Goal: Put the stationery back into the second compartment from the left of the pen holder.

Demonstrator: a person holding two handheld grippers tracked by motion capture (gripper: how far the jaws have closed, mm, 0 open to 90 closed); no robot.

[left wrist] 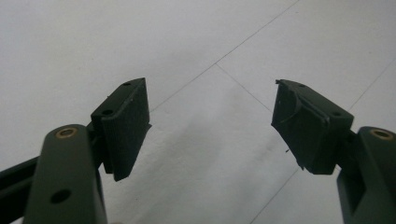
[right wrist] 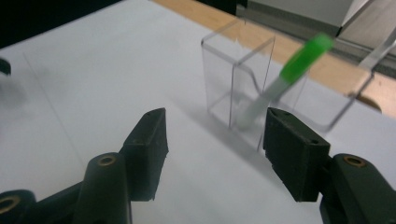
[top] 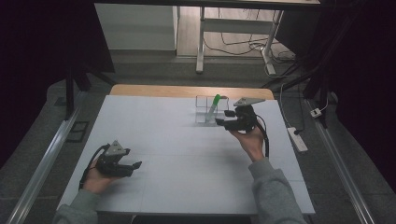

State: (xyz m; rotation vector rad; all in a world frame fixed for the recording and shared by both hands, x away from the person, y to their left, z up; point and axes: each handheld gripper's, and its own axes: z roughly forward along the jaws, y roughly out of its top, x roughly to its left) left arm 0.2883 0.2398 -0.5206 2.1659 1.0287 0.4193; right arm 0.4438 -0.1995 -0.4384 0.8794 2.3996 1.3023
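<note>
A clear plastic organiser box (top: 201,108) with compartments stands at the far middle of the white table (top: 187,158). A marker with a green cap (top: 214,106) leans tilted inside it. My right gripper (top: 223,118) hovers just right of the box, jaws apart with nothing between them. In the right gripper view the box (right wrist: 224,70) and the marker (right wrist: 303,58) lie just beyond the right gripper (right wrist: 212,135). My left gripper (top: 135,166) rests at the near left of the table, open and empty. In the left gripper view the left gripper (left wrist: 210,121) has bare white table between its jaws.
A wooden strip (top: 154,90) runs along the table's far edge. Beyond it stand a white cabinet (top: 135,28) and a desk frame (top: 201,51) with cables. A power strip (top: 297,139) lies on the floor to the right.
</note>
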